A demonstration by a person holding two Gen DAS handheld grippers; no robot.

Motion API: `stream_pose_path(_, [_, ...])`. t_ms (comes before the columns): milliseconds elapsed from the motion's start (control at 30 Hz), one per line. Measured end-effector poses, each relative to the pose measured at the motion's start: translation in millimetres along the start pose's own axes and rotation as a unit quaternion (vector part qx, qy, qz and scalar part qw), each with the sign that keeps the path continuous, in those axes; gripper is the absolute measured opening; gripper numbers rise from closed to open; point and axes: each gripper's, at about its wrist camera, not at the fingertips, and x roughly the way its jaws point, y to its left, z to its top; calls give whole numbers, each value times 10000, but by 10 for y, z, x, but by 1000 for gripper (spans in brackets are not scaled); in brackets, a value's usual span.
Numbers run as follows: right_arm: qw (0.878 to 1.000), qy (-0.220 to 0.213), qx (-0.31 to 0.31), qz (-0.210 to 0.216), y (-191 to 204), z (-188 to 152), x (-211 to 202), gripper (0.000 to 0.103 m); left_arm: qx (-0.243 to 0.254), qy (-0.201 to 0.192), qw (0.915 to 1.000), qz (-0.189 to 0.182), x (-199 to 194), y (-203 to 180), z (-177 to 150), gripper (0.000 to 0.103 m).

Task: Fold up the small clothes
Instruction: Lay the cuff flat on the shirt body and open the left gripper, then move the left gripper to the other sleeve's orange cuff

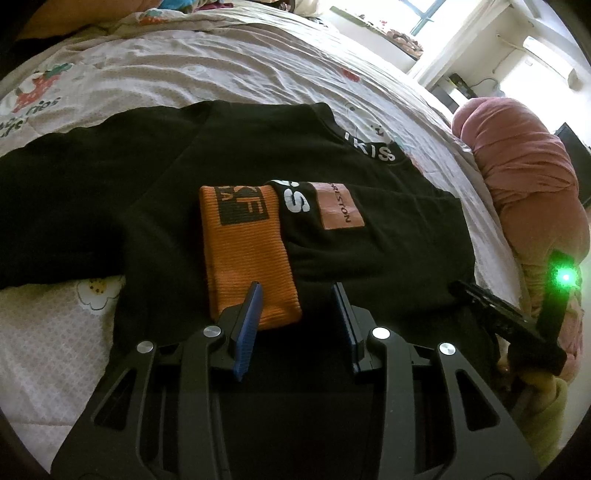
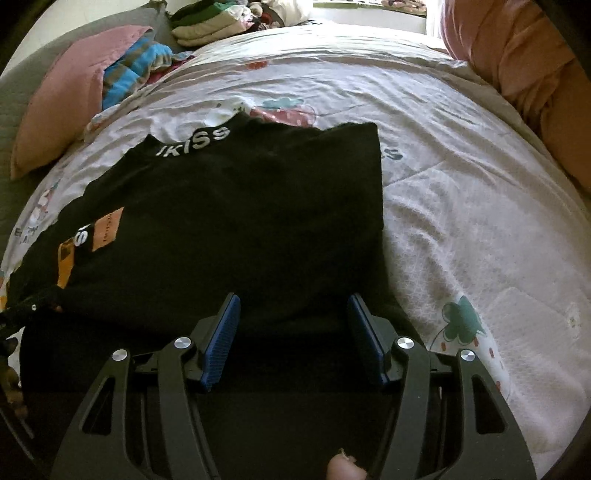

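Note:
A small black top [image 1: 155, 206] with white collar lettering lies spread on the bed. One sleeve with an orange cuff [image 1: 243, 251] and an orange patch [image 1: 338, 206] is folded across its front. My left gripper [image 1: 297, 291] is open, its fingers over the cuff's near end and the black cloth. In the right wrist view the same top [image 2: 236, 221] lies flat, its right side folded in to a straight edge. My right gripper [image 2: 293, 302] is open over the top's near hem. The other gripper with a green light [image 1: 563, 277] shows at the right of the left wrist view.
The bed has a white quilt [image 2: 461, 192] with strawberry and flower prints. A pink bundle of bedding [image 1: 524, 177] lies along the right side. A pink pillow [image 2: 62, 122], a blue striped cloth [image 2: 136, 70] and stacked clothes [image 2: 214, 26] lie at the far left.

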Motion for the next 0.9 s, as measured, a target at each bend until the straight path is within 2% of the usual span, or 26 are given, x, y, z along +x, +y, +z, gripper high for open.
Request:
stream_pose_path(233, [9994,-269,-75,213,94,-69,-229,70,77,22,10000,12,-33,-28,0,36])
stream_pose_path(300, [9992,-344,-102,195,114,-84,-296,81,125,23,9999,27,-49,-47,-6,39])
stream_pose_path(467, [9984,-500,-41,268,108,-99,-424,90,143,-2,9999,4,-91,-75,-2,46])
stream_pose_path(567, [9979,-583,-9,290,109,-109,-489,96,155,-48,9999,47,-141,-89,-12,55])
stream_pose_path(900, [9970,-680,29,363,186,-100,-579,97,36,-219,9993,307,-292,-5,-14,78])
